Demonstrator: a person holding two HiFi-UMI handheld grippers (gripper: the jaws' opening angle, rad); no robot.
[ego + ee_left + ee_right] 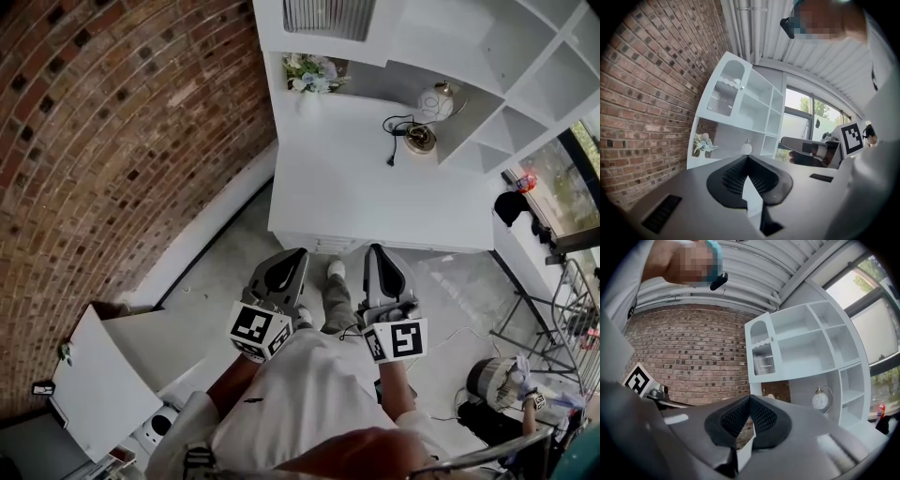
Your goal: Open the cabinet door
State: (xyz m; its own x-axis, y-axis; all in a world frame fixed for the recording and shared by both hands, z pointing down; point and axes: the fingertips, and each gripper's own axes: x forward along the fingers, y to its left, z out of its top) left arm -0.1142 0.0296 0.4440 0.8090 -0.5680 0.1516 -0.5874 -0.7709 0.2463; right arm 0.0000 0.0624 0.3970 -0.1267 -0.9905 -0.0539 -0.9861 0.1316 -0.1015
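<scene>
We judge the approach step to be in hand; the door has not been touched. The left tongs [296,255] and the right tongs [377,249] are held side by side at waist level, pointing toward the white shelf unit [759,108] and well apart from it. Each gripper view shows its jaws pressed together with nothing between them.

The cabinet door [725,93] is the ribbed-glass panel at the upper left of the unit. It stands shut, with a small knob [742,87] at its right edge.

In our judgement the next move calls for closing the distance, raising one pair of tongs to the knob, parting the jaws and clamping on it. The pull would then follow the door's arc, the hinge presumably being on the left edge.

Contents noted:
- The niche under the door holds a vase of flowers [312,72].
- A round white ornament [433,103] on a brass stand sits on the bench [356,187], with a black cord [398,127] beside it.
- The open compartments to the right show nothing inside.
- We cannot tell what lies behind the ribbed glass.
</scene>
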